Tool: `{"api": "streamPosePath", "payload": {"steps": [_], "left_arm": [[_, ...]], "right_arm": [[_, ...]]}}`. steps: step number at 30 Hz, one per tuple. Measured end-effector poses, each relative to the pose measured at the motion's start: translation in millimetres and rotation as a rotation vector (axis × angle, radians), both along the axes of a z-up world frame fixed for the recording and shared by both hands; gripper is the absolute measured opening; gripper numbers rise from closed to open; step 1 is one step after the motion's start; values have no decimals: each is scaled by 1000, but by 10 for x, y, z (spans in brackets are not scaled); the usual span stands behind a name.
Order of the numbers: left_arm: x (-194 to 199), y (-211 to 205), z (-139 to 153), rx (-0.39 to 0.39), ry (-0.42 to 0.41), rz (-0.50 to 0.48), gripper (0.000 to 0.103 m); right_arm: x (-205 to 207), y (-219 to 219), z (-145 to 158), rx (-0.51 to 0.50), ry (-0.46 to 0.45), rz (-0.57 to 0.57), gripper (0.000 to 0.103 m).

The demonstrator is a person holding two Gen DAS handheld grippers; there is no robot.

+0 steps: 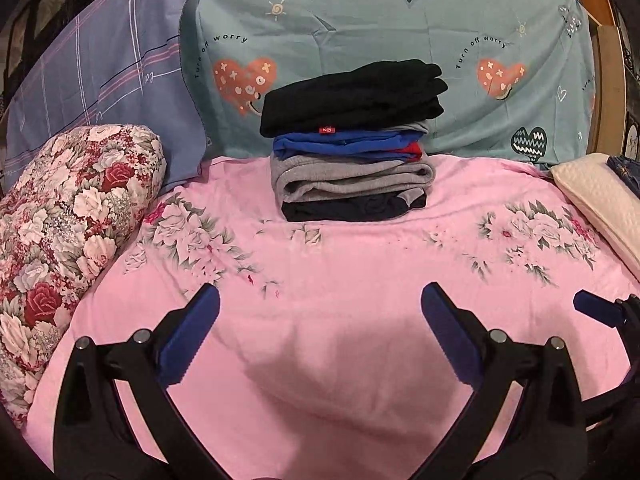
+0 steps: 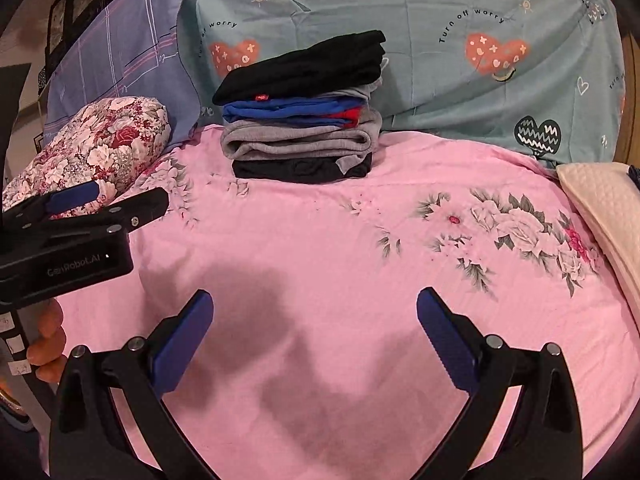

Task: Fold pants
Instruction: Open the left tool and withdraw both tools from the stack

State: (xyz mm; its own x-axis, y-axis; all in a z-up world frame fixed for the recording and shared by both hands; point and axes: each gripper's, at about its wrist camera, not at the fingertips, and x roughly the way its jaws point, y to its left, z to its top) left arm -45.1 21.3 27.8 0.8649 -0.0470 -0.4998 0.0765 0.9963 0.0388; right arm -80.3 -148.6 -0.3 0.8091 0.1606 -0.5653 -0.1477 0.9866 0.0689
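A stack of folded pants [image 1: 352, 142] [image 2: 302, 108] stands at the far side of the pink floral bedsheet [image 1: 320, 320] [image 2: 340, 260]; black pants lie on top, then blue with red, grey, and dark ones at the bottom. My left gripper [image 1: 320, 300] hovers open over bare sheet, well short of the stack, with nothing between its blue-padded fingers. My right gripper [image 2: 315, 306] is likewise open and empty above the sheet. The left gripper's body [image 2: 80, 232] shows at the left edge of the right wrist view, held by a hand [image 2: 48, 340].
A red and white floral bolster [image 1: 68, 232] lies along the left. A lilac plaid pillow [image 1: 108, 76] and a teal heart-print pillow [image 1: 400, 40] stand behind the stack. A cream quilted cushion [image 1: 600, 208] lies at the right edge.
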Motion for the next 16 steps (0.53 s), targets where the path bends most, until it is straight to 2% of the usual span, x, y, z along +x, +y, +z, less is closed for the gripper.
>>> {"api": "streamPosePath", "payload": {"steps": [5,11,16], "left_arm": [[51,14,-64,-12,37,9,101],[97,-58,-123,34,65,34,101],[96,-77,-141,59,56,47,101]], "right_arm": [[12,-13,-23,25,18,3,102],[-7,41,-16,-9,6,4,102],[-17,47,-6,-22,-3,-5,102]]}}
